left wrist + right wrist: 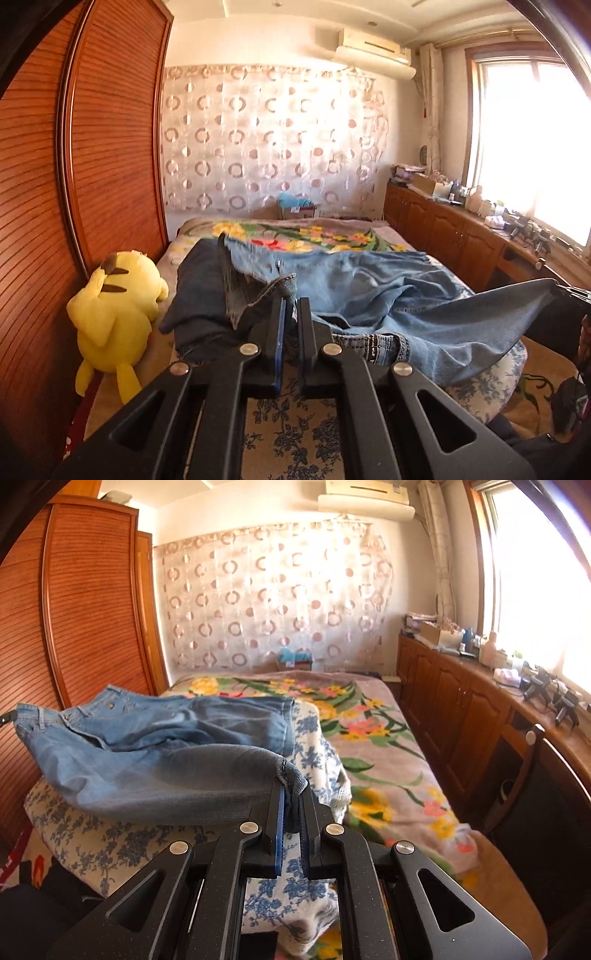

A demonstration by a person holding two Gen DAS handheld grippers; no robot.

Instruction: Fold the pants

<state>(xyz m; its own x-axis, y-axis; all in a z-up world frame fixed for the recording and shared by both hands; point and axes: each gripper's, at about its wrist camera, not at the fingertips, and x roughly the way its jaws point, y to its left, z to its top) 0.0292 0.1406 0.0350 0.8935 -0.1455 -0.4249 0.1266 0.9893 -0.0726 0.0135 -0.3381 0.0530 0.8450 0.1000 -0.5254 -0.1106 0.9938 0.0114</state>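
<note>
Light blue jeans (388,295) lie crumpled across the blue-flowered sheet on the bed. My left gripper (291,306) is shut on the jeans' hem edge, lifted a little above the bed. My right gripper (291,794) is shut on another hem of the jeans (166,760), holding it raised; it shows at the right edge of the left wrist view (570,295). The waistband (66,716) with its button lies far left in the right wrist view. A darker blue garment (199,291) lies under the jeans on the left.
A yellow plush toy (114,314) lies at the bed's left edge against the wooden wardrobe (92,147). A flowered blanket (369,731) covers the far bed. Wooden cabinets (461,701) with clutter run along the right under the window. A chair (535,775) stands nearby.
</note>
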